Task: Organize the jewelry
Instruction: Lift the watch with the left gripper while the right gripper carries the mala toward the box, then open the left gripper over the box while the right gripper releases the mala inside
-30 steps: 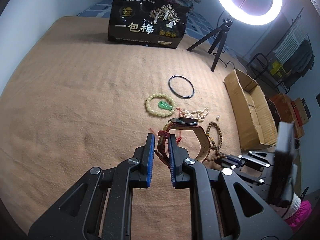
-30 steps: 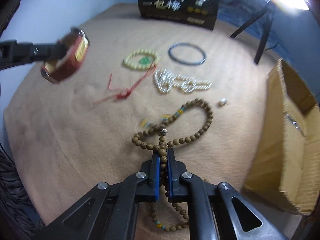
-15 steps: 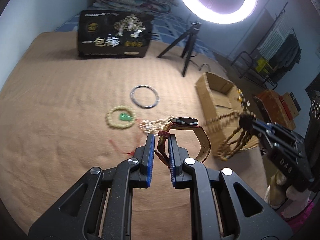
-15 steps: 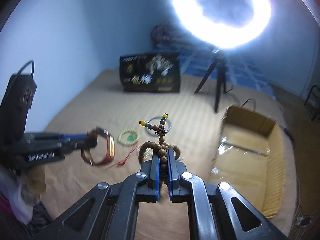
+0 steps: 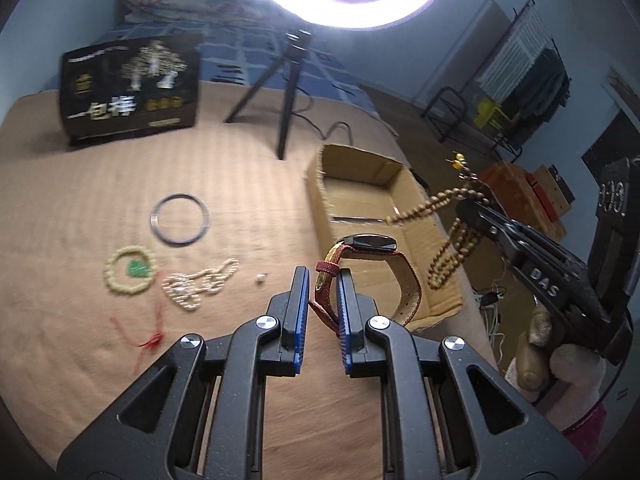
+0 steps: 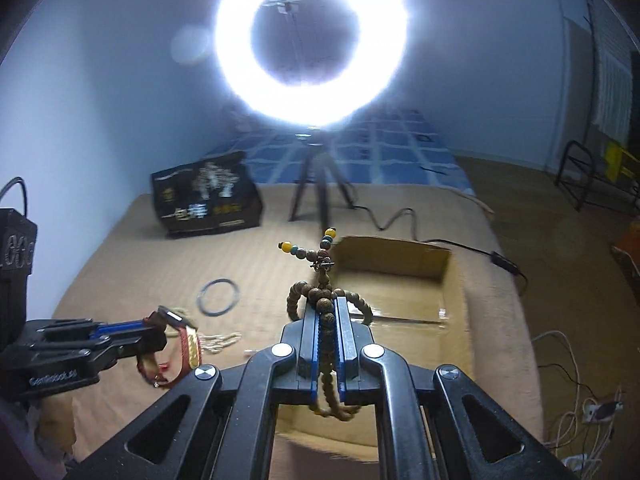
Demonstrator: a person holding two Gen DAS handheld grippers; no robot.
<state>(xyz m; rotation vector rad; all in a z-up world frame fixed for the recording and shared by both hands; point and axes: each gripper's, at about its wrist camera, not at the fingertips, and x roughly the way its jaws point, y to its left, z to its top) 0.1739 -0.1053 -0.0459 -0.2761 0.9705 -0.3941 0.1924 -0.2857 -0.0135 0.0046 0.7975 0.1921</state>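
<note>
Both loads airborne, none dropped yet. Left gripper (image 5: 322,294) clamps watch (image 5: 370,258) strap, just short of cardboard box (image 5: 316,200). Right gripper (image 6: 328,320) pinches wooden bead string (image 6: 320,300) above box. Box nearly bare. Left of box, unsorted: dark bangle (image 5: 180,219), green-charm bracelet (image 5: 130,272), pearl strand (image 5: 200,288), red cord (image 5: 150,340).

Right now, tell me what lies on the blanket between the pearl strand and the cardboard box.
In the left wrist view, one small silvery piece lies between the pearl strand and the cardboard box; too small to identify. Otherwise only bare blanket.
</note>
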